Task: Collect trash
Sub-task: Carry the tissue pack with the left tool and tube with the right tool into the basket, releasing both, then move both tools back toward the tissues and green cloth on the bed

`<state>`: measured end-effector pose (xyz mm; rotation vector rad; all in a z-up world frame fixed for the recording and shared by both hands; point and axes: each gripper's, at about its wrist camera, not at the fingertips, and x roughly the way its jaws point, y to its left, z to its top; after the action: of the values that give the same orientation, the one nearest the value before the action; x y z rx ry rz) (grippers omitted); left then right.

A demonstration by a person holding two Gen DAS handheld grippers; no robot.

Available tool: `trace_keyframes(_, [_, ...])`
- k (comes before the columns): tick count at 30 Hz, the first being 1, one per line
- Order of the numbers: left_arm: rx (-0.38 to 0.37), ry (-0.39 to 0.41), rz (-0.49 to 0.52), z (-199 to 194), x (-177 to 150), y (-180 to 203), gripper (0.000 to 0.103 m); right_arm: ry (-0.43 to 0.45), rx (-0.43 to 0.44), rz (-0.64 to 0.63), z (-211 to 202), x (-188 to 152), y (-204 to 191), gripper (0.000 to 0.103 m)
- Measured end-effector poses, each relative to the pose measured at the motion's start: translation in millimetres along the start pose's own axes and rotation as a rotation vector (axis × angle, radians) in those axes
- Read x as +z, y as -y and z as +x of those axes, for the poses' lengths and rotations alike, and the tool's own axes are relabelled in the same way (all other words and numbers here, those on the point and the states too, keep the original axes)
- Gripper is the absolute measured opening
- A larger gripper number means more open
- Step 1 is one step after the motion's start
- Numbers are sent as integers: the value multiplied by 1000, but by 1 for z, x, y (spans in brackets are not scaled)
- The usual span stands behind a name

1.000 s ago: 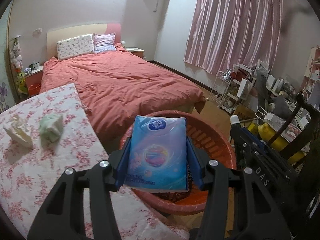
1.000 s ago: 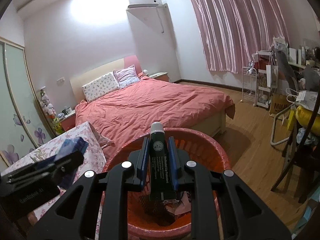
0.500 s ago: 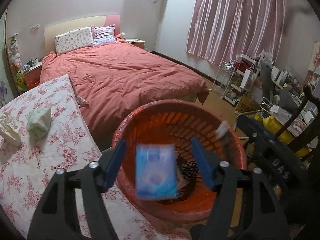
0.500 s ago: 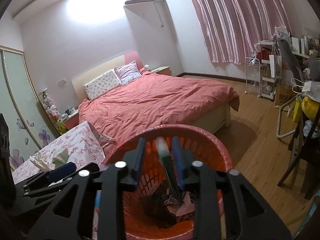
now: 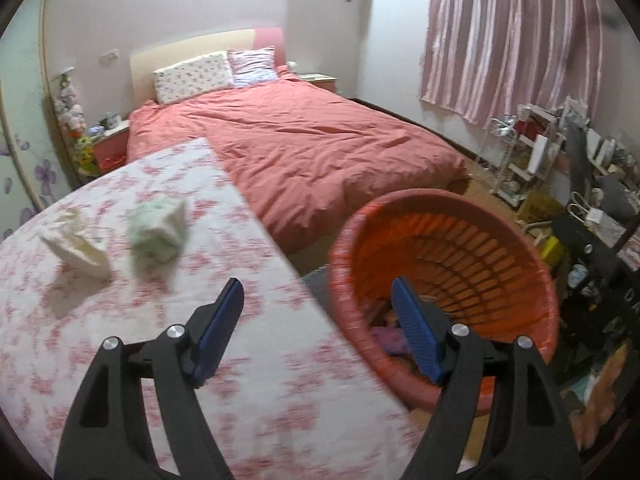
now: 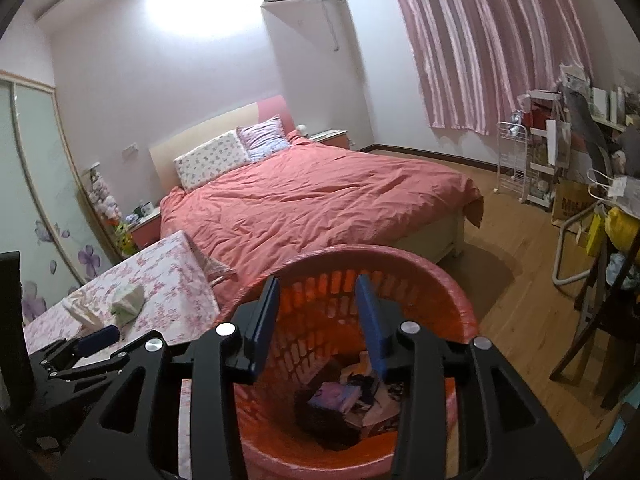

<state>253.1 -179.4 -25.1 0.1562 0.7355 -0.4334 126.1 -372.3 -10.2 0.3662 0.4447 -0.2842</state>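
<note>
Left gripper point(image 5: 318, 300): opening, empty | right gripper point(image 6: 316, 300): opening, empty, I see basket point(image 6: 460, 308) trash point(image 6: 352, 396) directly below.

Both cameras ride on handheld grippers and look forward along their own fingers, tilted downward, toward the bed point(image 5: 304, 148) at the far wall. The left wrist view sits above the table point(image 5: 240, 360) edge, close over the cloth, with the basket point(image 5: 536, 280) just to its right; it is blurred. The right wrist view looks from just above the basket point(image 6: 460, 304) straight into it, with the table point(image 6: 168, 280) to the basket's left and the left gripper point(image 6: 100, 338) at its lower left edge. Both views share the basket, the table, the bed, the curtain point(image 5: 512, 36) and the shelves point(image 6: 536, 148) right of the basket.
</note>
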Motion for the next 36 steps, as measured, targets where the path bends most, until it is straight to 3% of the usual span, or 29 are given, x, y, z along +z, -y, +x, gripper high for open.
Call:
trace_keyframes(10, [155,16,-104,-20,-5,-95,84,-84,114,-122,14,-5,-73,41])
trace_keyframes(16, [251,30,-193,-34,-9,-163,88,-149,195,-174,34,-5,-124,64])
trace_keyframes(18, [268,36,-218,-38,-10,-180,88,-163,221,-204,45,-6,-148,67])
trace_keyframes(26, [322,49,-307,-43,-14,-244,89,-254,288,-210,93,-16,-213,67])
trace_keyframes(36, [312,32,-387,-40,-26,-283,89,-367,229,-205,151,-31,-243,63])
